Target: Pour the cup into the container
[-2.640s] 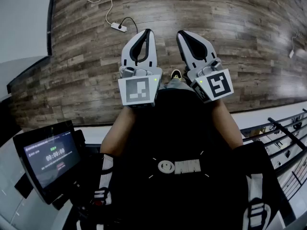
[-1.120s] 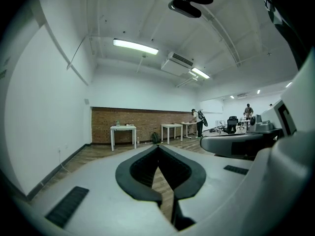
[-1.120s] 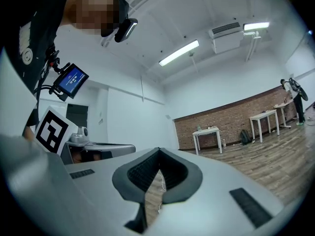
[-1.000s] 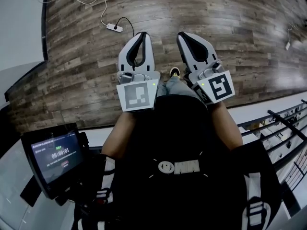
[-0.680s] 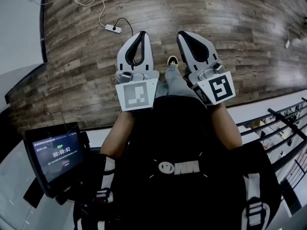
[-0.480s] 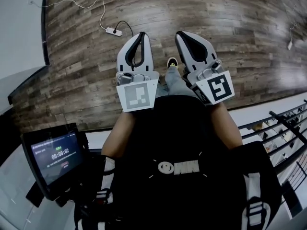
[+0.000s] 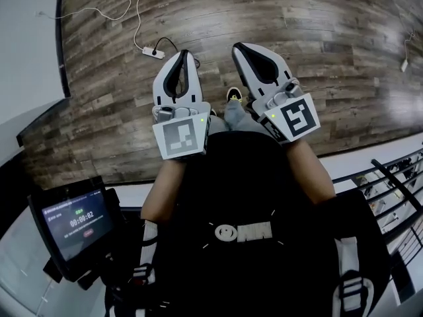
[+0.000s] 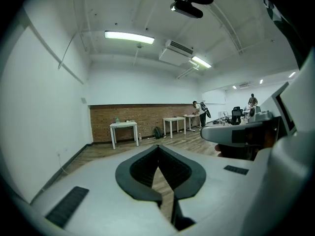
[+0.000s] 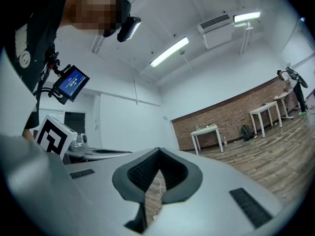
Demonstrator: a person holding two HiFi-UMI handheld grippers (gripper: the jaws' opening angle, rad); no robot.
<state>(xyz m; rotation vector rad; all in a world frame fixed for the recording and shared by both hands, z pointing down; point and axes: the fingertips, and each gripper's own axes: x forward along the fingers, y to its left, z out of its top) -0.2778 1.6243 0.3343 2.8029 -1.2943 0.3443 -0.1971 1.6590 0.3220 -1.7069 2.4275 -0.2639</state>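
Observation:
No cup and no container show in any view. In the head view my left gripper (image 7: 183,55) and right gripper (image 7: 238,47) are held side by side at chest height over a wooden floor (image 7: 330,45), both pointing away from the body. Each pair of jaws is shut, tips touching, with nothing between them. In the left gripper view the left gripper (image 8: 158,147) points into a long room. The right gripper (image 9: 158,151) in its own view points toward a brick back wall (image 9: 236,117).
A tablet with a timer (image 7: 74,224) is mounted at lower left. A power strip with a white cable (image 7: 152,51) lies on the floor. White tables (image 8: 124,127) stand by the brick wall and people (image 8: 201,113) are at the far right of the room. Dark railing bars (image 7: 390,190) run at right.
Both grippers have drifted slightly left and up in the head view as the head turned. The jaws stayed shut throughout. A shoe shows between the grippers.

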